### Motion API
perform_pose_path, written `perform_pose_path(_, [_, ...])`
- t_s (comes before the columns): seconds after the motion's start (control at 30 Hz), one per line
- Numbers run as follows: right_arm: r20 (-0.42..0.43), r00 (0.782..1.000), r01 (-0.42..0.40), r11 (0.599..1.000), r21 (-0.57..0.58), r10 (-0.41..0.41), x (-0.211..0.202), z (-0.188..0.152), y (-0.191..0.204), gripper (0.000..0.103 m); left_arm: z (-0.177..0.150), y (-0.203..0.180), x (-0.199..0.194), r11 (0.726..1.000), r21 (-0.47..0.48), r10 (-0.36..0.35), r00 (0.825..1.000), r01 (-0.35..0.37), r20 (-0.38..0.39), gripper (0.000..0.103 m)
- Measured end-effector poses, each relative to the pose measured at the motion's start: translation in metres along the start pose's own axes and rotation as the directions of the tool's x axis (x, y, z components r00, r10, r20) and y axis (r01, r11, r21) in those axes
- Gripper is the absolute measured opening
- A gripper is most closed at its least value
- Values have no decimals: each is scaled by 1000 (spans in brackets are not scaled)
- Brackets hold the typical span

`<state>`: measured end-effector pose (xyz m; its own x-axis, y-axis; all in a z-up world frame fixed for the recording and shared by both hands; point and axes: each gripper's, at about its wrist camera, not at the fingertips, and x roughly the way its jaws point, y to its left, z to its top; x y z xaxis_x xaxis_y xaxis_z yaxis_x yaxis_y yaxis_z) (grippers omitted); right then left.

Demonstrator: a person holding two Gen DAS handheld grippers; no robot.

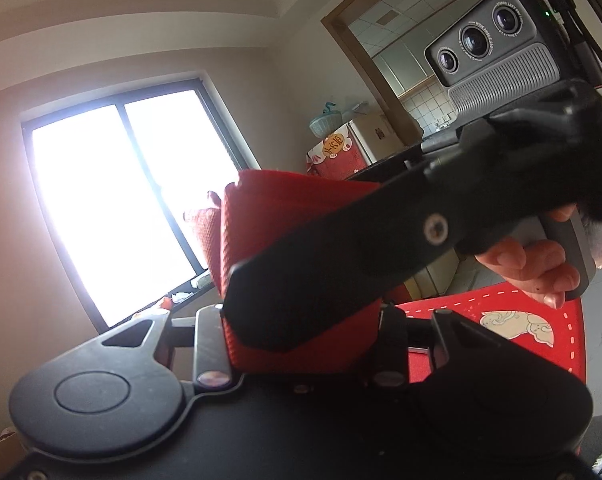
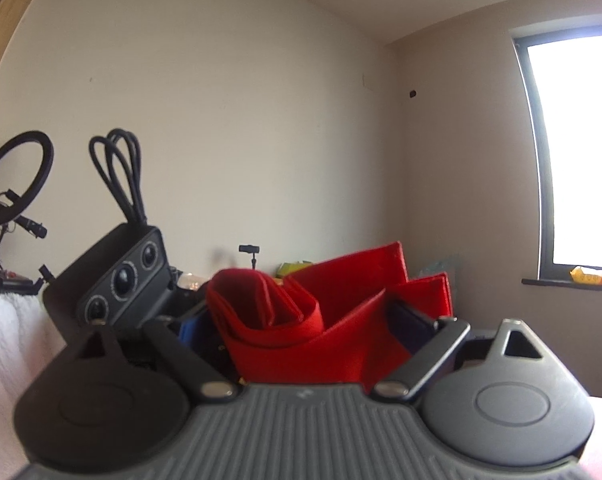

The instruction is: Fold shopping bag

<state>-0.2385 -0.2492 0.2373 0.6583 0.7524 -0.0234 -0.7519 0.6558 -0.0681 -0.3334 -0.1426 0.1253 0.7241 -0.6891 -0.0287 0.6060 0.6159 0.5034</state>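
The red shopping bag point(image 1: 501, 344), its panel printed with a pale cartoon elephant, hangs at the lower right of the left wrist view. Its wide woven handle strap point(image 1: 261, 216) rises between the fingers of my left gripper point(image 1: 301, 320), which is shut on it. A black finger point(image 1: 341, 248) of the right gripper, held by a hand point(image 1: 541, 272), crosses in front of that strap. In the right wrist view my right gripper point(image 2: 305, 324) stands with jaws spread wide. The looped strap point(image 2: 261, 292) and folded red panels point(image 2: 349, 276) lie between them, with a dark gap at the left pad.
A bright window point(image 1: 121, 208) fills the left side. A doorway leads to a kitchen with a small fridge point(image 1: 365, 136). A ring light point(image 2: 17, 176) and a white fluffy sleeve point(image 2: 5, 340) sit at the left edge; a windowsill point(image 2: 569, 281) is at the right.
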Motion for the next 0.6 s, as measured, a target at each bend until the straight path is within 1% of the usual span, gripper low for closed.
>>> perform_pose_path(0.03, [-2, 1000, 16, 1000, -20, -16, 1, -2, 2, 87, -1, 4, 1, 1000, -8, 2, 1000, -2, 4, 39])
perform_pose_path(0.07, [-2, 1000, 23, 999, -23, -23, 0, -2, 3, 82, -2, 11, 2, 1000, -16, 4, 1000, -3, 4, 40])
perform_pose_path(0.1, [0, 1000, 23, 1000, -15, -23, -1, -3, 1, 72, -3, 17, 3, 1000, -23, 5, 1000, -5, 4, 43])
perform_pose_path(0.13, [2, 1000, 20, 1000, -12, -20, -1, -3, 1, 66, -4, 23, 4, 999, -31, 6, 1000, -6, 4, 45])
perform_pose_path(0.2, [7, 1000, 11, 1000, -16, -11, -4, -4, 1, 50, -6, 37, 3, 999, -32, 1, 1000, -1, 9, 47])
perform_pose_path(0.23, [8, 1000, 4, 1000, -18, -3, -5, -5, 1, 46, -8, 44, 2, 999, -32, -1, 1000, 2, 12, 49])
perform_pose_path(0.27, [8, 1000, -7, 1000, -18, 7, -5, -5, 1, 34, -9, 51, 2, 999, -33, -4, 1000, 4, 15, 51])
perform_pose_path(0.3, [10, 1000, -9, 1000, -24, 9, -6, -6, 2, 29, -10, 58, 2, 999, -33, -6, 1000, 7, 18, 53])
perform_pose_path(0.37, [22, 1000, 2, 999, -50, -1, -8, -9, 6, 23, -13, 72, 0, 1000, -21, -17, 999, 18, 28, 60])
perform_pose_path(0.4, [28, 1000, 0, 998, -59, 1, -9, -10, 7, 22, -14, 79, -1, 1000, -8, -25, 999, 25, 35, 66])
perform_pose_path(0.43, [33, 999, -6, 998, -66, 8, -12, -12, 6, 21, -17, 86, -3, 999, 1, -35, 998, 35, 43, 74])
perform_pose_path(0.5, [40, 999, -23, 996, -83, 26, -17, -14, 6, 21, -20, 98, -7, 998, 14, -60, 997, 59, 55, 80])
perform_pose_path(0.53, [39, 998, -36, 995, -96, 40, -19, -14, 5, 21, -21, 109, -10, 996, 27, -81, 995, 80, 63, 81])
perform_pose_path(0.6, [33, 997, -67, 991, -117, 71, -23, -16, 3, 21, -21, 116, -14, 993, 64, -100, 993, 95, 67, 81])
